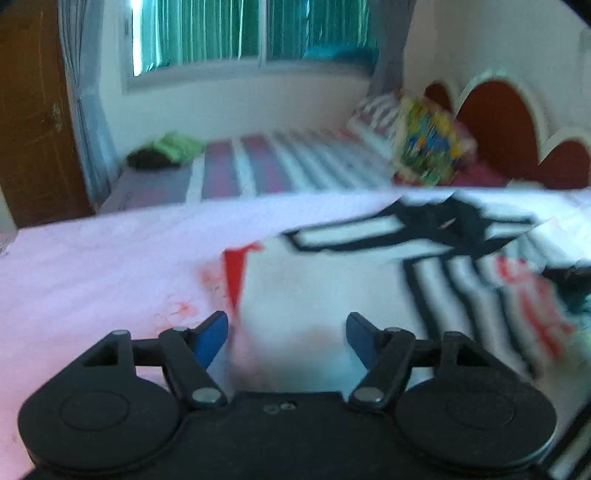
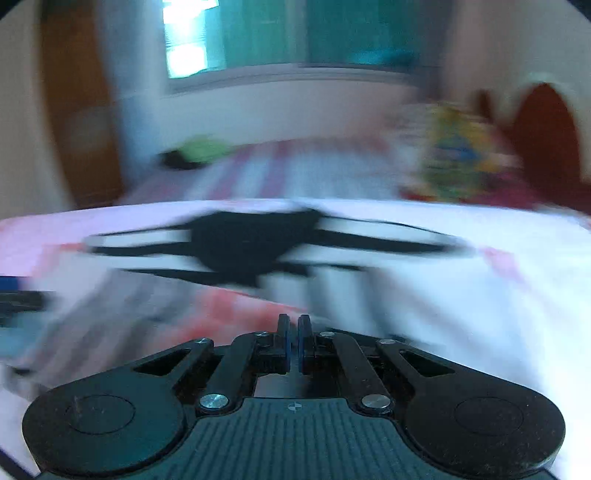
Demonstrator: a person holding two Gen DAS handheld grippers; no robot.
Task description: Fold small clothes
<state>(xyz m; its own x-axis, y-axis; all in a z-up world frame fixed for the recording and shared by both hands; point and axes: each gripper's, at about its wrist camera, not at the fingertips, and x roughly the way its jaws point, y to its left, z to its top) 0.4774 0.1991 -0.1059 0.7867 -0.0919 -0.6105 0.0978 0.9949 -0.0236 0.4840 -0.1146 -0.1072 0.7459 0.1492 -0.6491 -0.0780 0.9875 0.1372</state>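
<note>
Here, the left gripper (image 1: pixel 287 332) stood with its two blue-tipped fingers (image 1: pixel 210 334) spread wide apart, released and holding nothing; they hovered over the near white part of a small shirt (image 1: pixel 332 280). The shirt, white with black stripes, a black collar area and blurred red print, lay spread on a pale pink sheet (image 1: pixel 92 266) that covered the near surface. A red patch (image 1: pixel 236 269) showed at the shirt's left edge in the left wrist view; whether it belonged to the shirt or the sheet could not be told.

In the right wrist view, the right gripper (image 2: pixel 294 341) was clenched, its blue pads (image 2: pixel 303 343) drawn almost together with only a thin slit between them. Heavy motion blur hid whether any cloth was pinched there. The shirt (image 2: pixel 251 243) lay just ahead of this gripper on the sheet (image 2: pixel 480 280), its black collar area toward the far side.

Beyond the sheet lay a striped bedspread (image 1: pixel 258 166), with a green cloth (image 1: pixel 177 146) over a dark item at its far left end and a multicoloured cushion (image 1: pixel 428 147) against a red-and-white scalloped headboard (image 1: pixel 495 122). A window (image 1: pixel 236 33) with teal curtains filled the far wall, and a brown wooden door (image 1: pixel 33 110) stood at left.
</note>
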